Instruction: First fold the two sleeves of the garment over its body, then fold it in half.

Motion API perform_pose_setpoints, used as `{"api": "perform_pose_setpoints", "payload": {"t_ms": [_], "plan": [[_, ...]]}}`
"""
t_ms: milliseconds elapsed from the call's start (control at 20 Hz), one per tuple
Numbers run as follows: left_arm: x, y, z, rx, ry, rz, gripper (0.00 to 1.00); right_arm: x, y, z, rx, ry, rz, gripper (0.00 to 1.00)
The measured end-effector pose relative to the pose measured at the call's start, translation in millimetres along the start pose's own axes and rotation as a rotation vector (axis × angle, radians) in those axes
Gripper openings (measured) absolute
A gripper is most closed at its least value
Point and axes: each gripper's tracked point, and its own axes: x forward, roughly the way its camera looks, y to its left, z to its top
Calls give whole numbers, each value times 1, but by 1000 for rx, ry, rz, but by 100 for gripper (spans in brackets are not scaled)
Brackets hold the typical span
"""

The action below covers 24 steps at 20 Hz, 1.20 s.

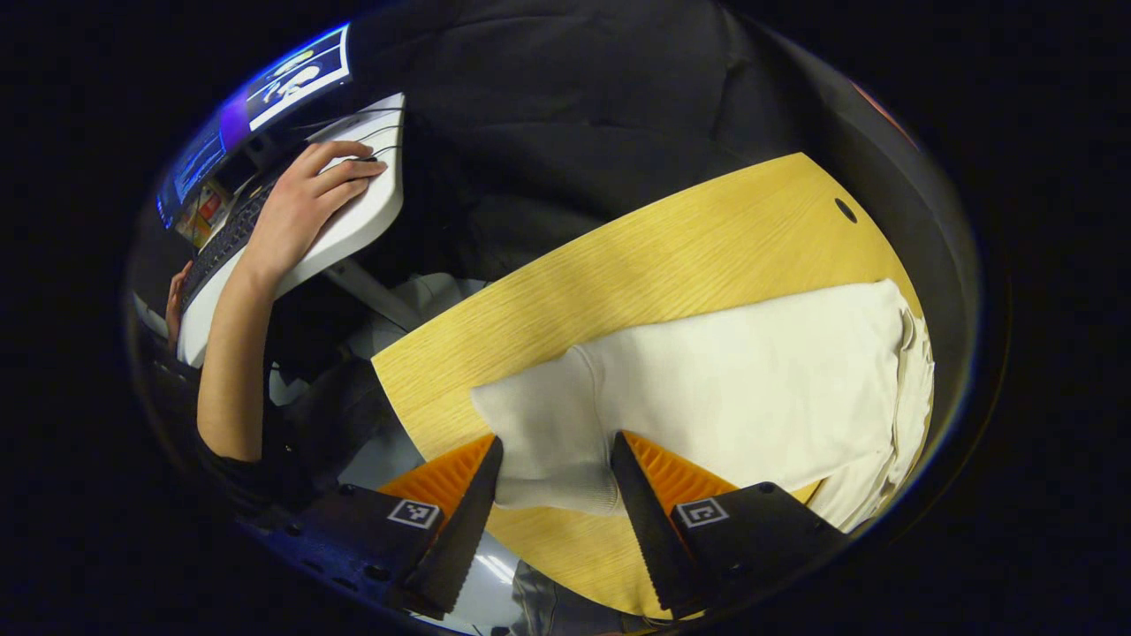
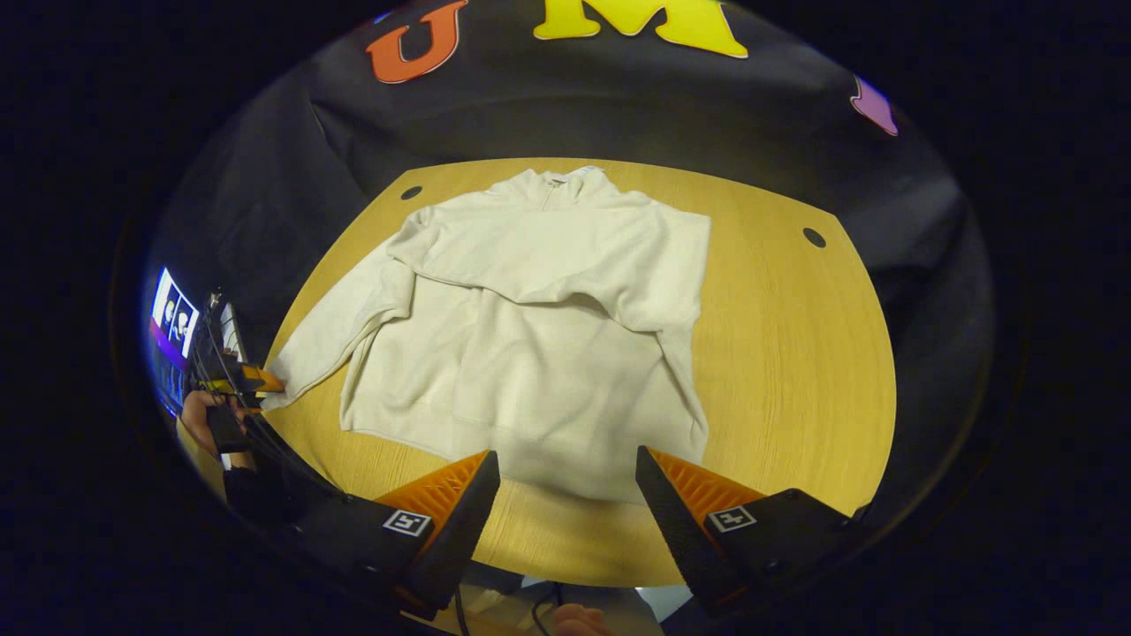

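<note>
Cream fleece sweatshirt [image 2: 539,327] lying flat on the round wooden table [image 2: 795,371], one sleeve [image 2: 548,256] across its chest, the other sleeve [image 2: 322,340] stretched toward eight o'clock. Left gripper [image 1: 552,473] spread, straddling that cuff [image 1: 548,459]; right gripper [image 2: 565,495] spread at the hem. Soft, limp cloth (pinch the cuff). Far edge cut off.

One garment [image 2: 539,336], cream, with two sleeves. One table [image 2: 795,353], wood-topped, two round holes in it. Two tools: left tool [image 1: 552,477], right tool [image 2: 565,495]. One monitor [image 1: 292,79], one keyboard [image 1: 225,243].
</note>
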Motion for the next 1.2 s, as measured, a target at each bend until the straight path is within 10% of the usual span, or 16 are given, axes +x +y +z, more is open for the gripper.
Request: {"api": "perform_pose_setpoints", "payload": {"t_ms": [300,350,650,1200], "plan": [[1,-15,1,54,30,-23,52,3,-20,-19,94,32,-5,97],[1,-16,1,48,31,-22,34,3,-22,-21,107,38,0,96],[0,-19,1,43,49,-22,15,11,-29,-38,167,49,21,94],[-48,-48,34,94,6,-53,6,14,-60,-58,193,54,-2,97]]}}
